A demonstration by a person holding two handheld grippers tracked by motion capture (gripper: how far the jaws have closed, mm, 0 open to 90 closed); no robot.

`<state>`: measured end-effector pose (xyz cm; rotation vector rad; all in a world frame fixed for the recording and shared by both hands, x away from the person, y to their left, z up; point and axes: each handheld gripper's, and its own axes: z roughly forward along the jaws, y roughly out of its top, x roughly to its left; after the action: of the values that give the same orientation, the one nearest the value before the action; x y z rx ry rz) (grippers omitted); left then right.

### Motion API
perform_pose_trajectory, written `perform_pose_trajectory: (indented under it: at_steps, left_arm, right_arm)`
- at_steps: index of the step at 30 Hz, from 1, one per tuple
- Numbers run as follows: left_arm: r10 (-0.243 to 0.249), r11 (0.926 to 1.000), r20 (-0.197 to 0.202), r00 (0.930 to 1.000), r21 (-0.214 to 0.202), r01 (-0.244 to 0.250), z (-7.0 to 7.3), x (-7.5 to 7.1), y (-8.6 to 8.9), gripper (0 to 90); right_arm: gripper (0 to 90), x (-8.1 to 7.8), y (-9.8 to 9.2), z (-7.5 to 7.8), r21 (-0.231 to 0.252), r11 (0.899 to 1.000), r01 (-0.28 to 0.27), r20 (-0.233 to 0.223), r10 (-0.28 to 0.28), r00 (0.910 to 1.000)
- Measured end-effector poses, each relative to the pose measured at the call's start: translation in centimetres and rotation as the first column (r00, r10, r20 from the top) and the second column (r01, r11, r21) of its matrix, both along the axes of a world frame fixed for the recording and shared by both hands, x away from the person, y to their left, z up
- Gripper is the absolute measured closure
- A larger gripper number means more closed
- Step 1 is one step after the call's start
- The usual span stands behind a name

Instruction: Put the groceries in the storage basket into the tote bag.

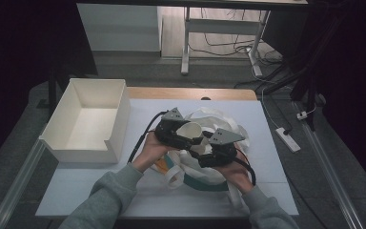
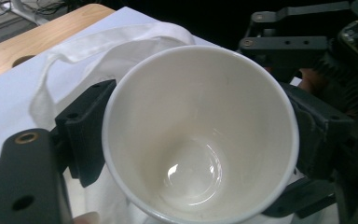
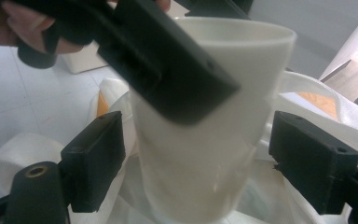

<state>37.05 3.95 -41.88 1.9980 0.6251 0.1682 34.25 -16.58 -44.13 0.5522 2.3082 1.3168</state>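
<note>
1. Cup first: a white, smooth-walled tapering paper cup [image 2: 200, 135] sits between the left gripper [image 2: 191, 135]'s two black jaws, which stand wide and press on its wall from either side just under the rim; a grip that high on the widest part likely keeps the thin wall from slipping through.

2. Seen from the right gripper view, the same cup [image 3: 205, 140] stands upright above the cloth, with one jaw of the left gripper crossing its upper wall; the right gripper [image 3: 214, 163]'s own jaws flank the lower body with a clear gap on each side, so they are open and hold nothing; that spacing reads as a handover, one tool clamped while the other stays clear.

3. Under the cup lies a crumpled white cloth tote bag [image 1: 205, 174] with a teal band and long white handles [image 2: 98, 42]; the cup is held just above its mouth, so I judge it is either coming out of the bag or going in.

4. Both hands meet over the middle of the white-topped table [image 1: 267, 119].

5. Off to the left stands an empty, open white rectangular box [image 1: 88, 119], well apart from the bag; a likely destination for the cup.
</note>
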Motion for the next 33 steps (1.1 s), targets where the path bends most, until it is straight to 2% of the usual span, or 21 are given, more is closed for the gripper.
perform_pose_trajectory:
  at_steps: [4, 7, 12, 17, 19, 23, 28, 33]
  left_arm:
    - [-0.013, 0.9999, 0.007, 0.9999, -0.005, 0.014, 0.2, -0.5, -0.4, 19.2]
    - [-0.013, 0.9999, 0.018, 0.9998, 0.009, 0.013, 0.2, -0.7, -0.6, 19.2]
    - [-0.015, 0.9998, 0.014, 0.9998, 0.012, 0.015, -0.1, -0.5, -0.7, 19.0]
    - [-0.026, 0.9996, -0.002, 0.9997, 0.008, 0.026, -0.3, -0.3, -0.6, 18.3]
    - [-0.015, 0.9999, 0.002, 0.9999, -0.004, 0.015, -0.1, -0.3, -0.4, 14.4]
    - [-0.003, 0.9995, 0.016, 0.9999, -0.031, 0.004, 0.5, -0.5, 0.6, 11.4]
    - [0.030, 0.9989, 0.028, 0.9992, -0.038, -0.029, 1.2, -0.3, 2.6, 12.1]
    - [0.105, 0.9944, 0.033, 0.9939, 0.008, -0.106, 1.2, 0.4, 4.4, 12.8]
  right_arm:
    - [21.0, -0.1, 0.2, 0.0, -0.014, 1.000, 0.003, 0.011, -0.003, 0.9999]
    - [21.3, -0.1, 0.2, 0.0, -0.012, 1.000, 0.002, -0.001, -0.002, 1.0000]
    - [22.1, 0.0, 0.2, -0.1, -0.024, 1.000, 0.004, -0.010, -0.005, 0.9999]
    - [22.5, -0.2, 0.3, -0.2, -0.057, 0.998, 0.023, 0.001, -0.023, 0.9997]
    - [22.5, -0.1, 0.3, -0.2, -0.064, 0.998, 0.029, 0.005, -0.028, 0.9996]
    - [22.5, 0.2, -0.1, -0.4, -0.064, 0.996, 0.055, 0.000, -0.055, 0.9985]
    - [22.5, 0.8, -0.9, -0.5, -0.054, 0.993, 0.108, 0.002, -0.108, 0.9942]
    - [22.5, 1.6, -1.8, -0.7, -0.041, 0.989, 0.145, -0.013, -0.145, 0.9893]
